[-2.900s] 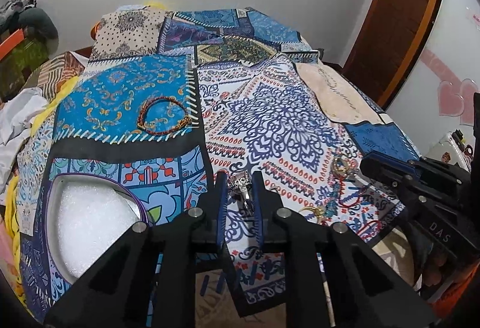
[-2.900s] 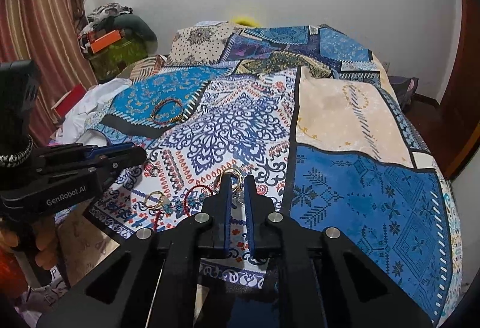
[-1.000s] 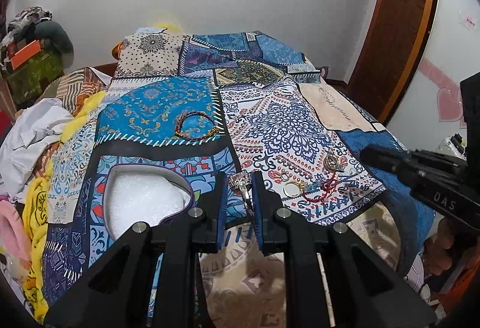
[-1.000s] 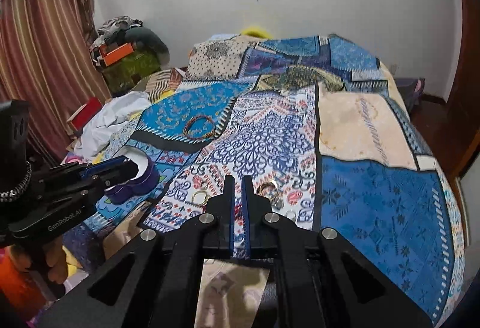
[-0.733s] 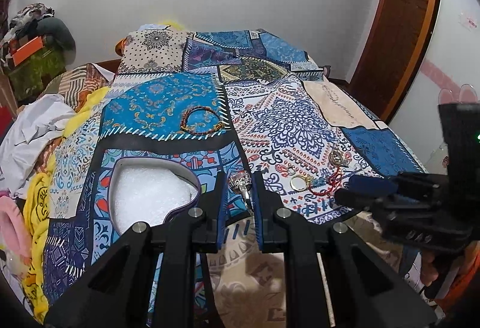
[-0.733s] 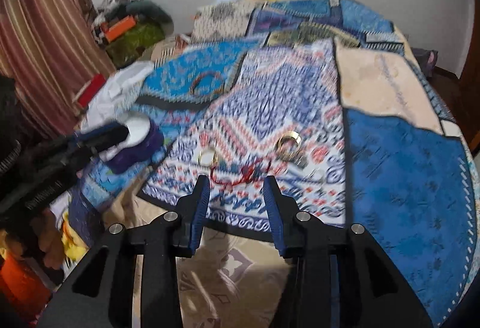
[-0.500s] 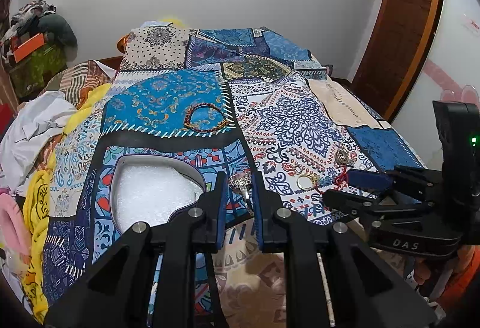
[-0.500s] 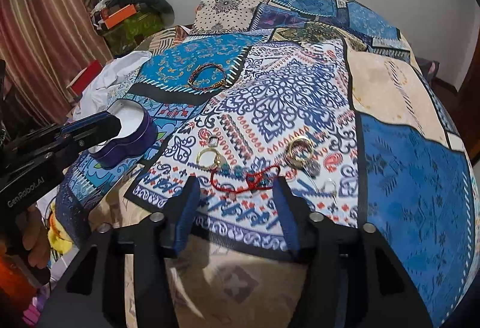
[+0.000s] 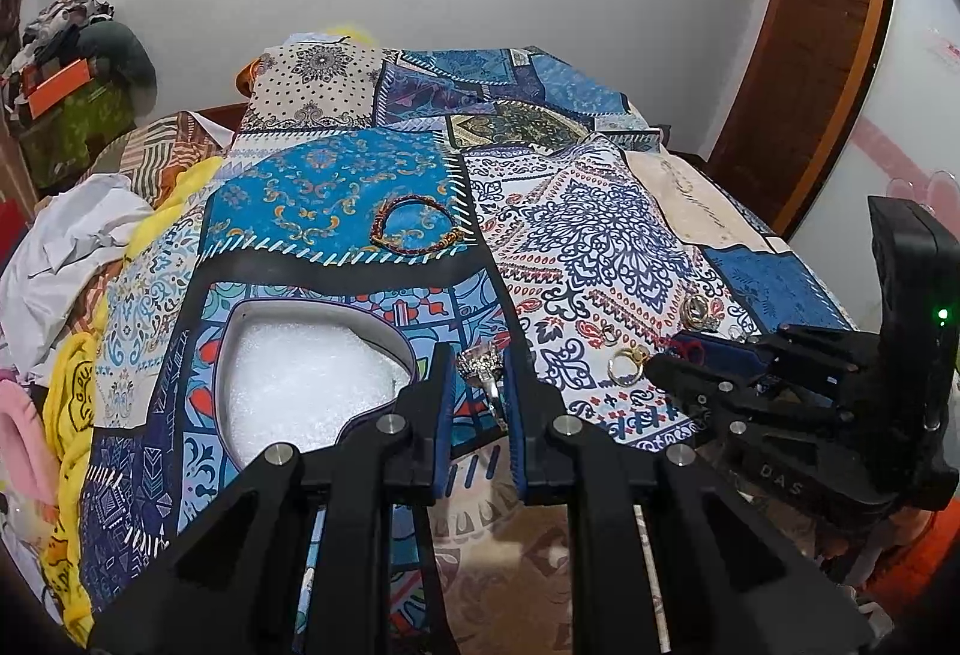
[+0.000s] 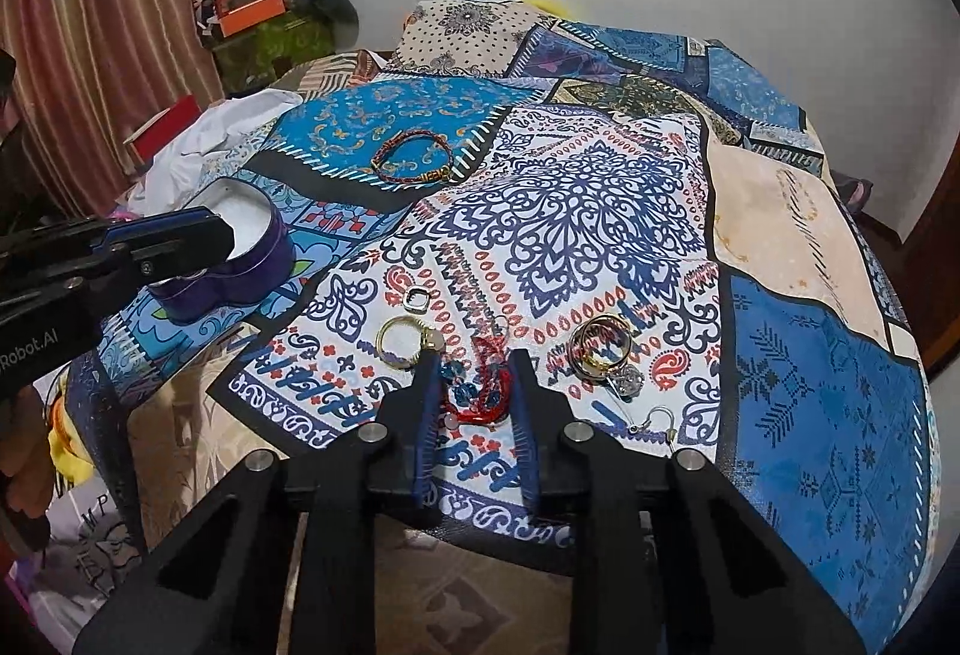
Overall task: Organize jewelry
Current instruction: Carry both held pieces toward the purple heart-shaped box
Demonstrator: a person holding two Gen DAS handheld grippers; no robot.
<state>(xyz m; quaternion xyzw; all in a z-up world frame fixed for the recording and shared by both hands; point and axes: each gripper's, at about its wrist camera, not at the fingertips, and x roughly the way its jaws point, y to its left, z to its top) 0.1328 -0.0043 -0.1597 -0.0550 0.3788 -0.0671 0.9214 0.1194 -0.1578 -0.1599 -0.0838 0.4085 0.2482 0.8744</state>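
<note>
From the left wrist view, the left gripper [image 9: 477, 379] was pinching a silver ring [image 9: 480, 362] between its blue pads, the ring's ornate head standing up above the fingertips. The heart-shaped box [image 9: 312, 379] with its white foam lining lay on the bed [image 9: 780, 283] just to the left of and slightly ahead of those fingertips, so it was the nearer hand for a drop there. The right gripper [image 9: 672, 361] reached in from the right edge, its tip down among the small rings [image 9: 624, 361] on the patterned cloth.

From the right wrist view, the right gripper [image 10: 471, 385] had just been closing, and its pads now flanked a red bracelet [image 10: 480, 391] bunched between them; whether they pressed on it yet was hard to tell. The bracelet lay directly ahead, its tangle running roughly along the fingers. A gold ring [image 10: 399, 343] sat just left of the fingertips, a gold pair [image 10: 600, 349] to the right, and a beaded bracelet [image 10: 414, 157] lay well beyond.
</note>
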